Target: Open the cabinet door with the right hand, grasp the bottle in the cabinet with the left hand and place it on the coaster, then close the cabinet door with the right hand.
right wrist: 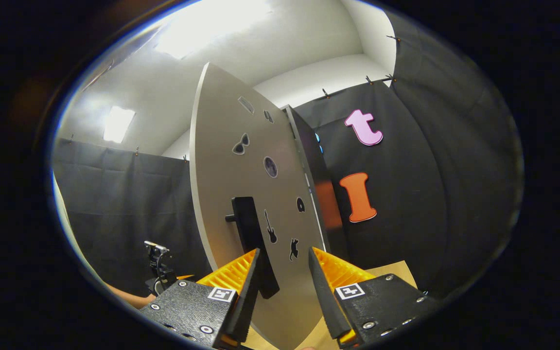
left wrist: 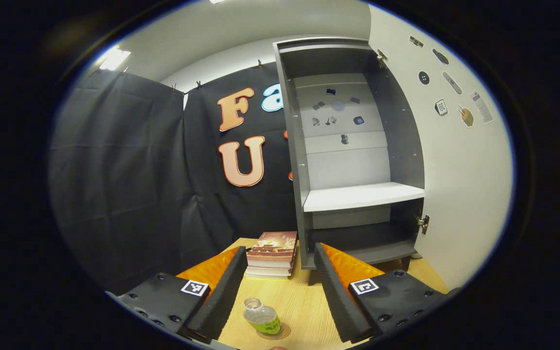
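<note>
A small clear bottle [left wrist: 262, 317] with a green label stands upright on the wooden table [left wrist: 304, 296], on what looks like a thin brown coaster [left wrist: 282, 334]. My left gripper [left wrist: 279, 250] is open above it, its fingers wide apart and not touching the bottle. Ahead, the grey cabinet [left wrist: 358, 197] has its pale door [left wrist: 460, 160] swung out to the right. In the right gripper view the same door [right wrist: 241, 160] is close and seen at an angle. My right gripper [right wrist: 284, 251] is open, with the black handle [right wrist: 253, 243] just beside its left finger [right wrist: 246, 291].
A stack of books [left wrist: 272, 253] lies on the table left of the cabinet's foot. Black cloth walls close the booth behind and to the left. In the right gripper view the other gripper [right wrist: 157, 265] and a forearm show at the lower left.
</note>
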